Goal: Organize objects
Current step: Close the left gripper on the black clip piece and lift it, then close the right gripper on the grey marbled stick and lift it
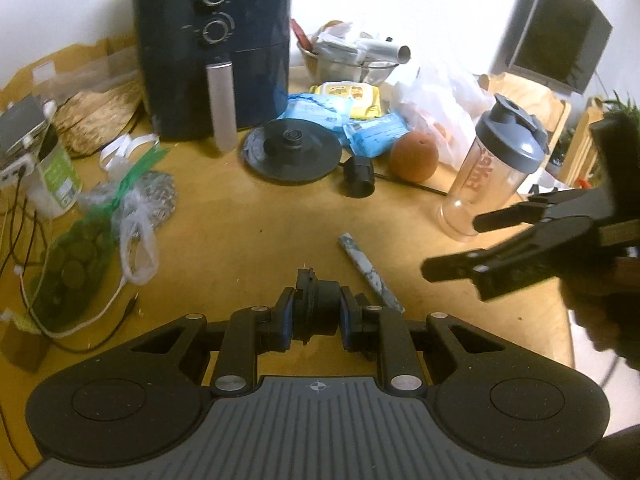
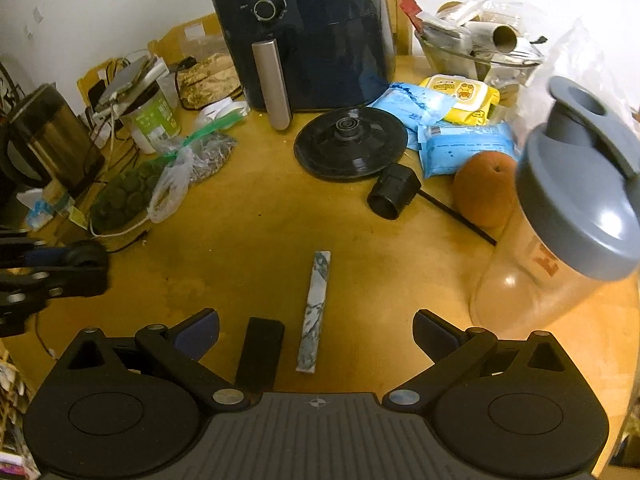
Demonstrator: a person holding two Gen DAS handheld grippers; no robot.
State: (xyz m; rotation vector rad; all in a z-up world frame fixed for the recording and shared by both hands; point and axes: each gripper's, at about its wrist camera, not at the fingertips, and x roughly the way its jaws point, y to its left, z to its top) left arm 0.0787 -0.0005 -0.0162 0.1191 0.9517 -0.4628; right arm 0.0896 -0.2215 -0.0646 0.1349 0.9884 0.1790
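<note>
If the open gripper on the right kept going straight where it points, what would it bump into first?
Probably the marbled stick lying flat on the table. It sits between the right gripper's open fingers, just ahead of them. A flat black bar lies beside it, left of centre. Depth is hard to judge here.

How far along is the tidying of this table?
Barely begun, it seems. In hand: the left gripper is shut on a small black part. The right gripper is open and empty. Left on the table: marbled stick, orange, shaker bottle, wipe packs.
</note>
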